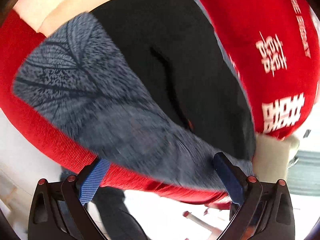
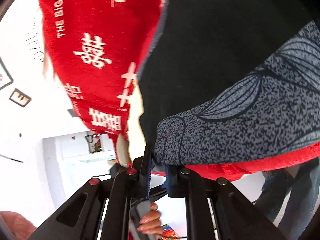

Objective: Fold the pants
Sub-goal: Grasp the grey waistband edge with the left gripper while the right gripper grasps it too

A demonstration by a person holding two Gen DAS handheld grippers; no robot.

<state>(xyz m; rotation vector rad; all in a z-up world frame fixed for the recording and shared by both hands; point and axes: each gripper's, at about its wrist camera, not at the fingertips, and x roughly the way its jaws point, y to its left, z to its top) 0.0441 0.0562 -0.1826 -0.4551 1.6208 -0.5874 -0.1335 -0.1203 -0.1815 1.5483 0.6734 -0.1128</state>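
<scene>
We see black pants [image 1: 180,60] spread on a red blanket [image 1: 280,30], with a grey speckled fabric panel [image 1: 90,92] across their near edge; whether it belongs to the pants we cannot tell. In the left wrist view, the left gripper [image 1: 158,172] stands wide apart at six o'clock, holding nothing, probably poised to pinch the hem. In the right wrist view, the right gripper [image 2: 159,172] is nearly closed on the panel's corner at six o'clock, likely to lift it for a fold. The blanket reads "THE BIGDAY", beside white double-happiness characters.
</scene>
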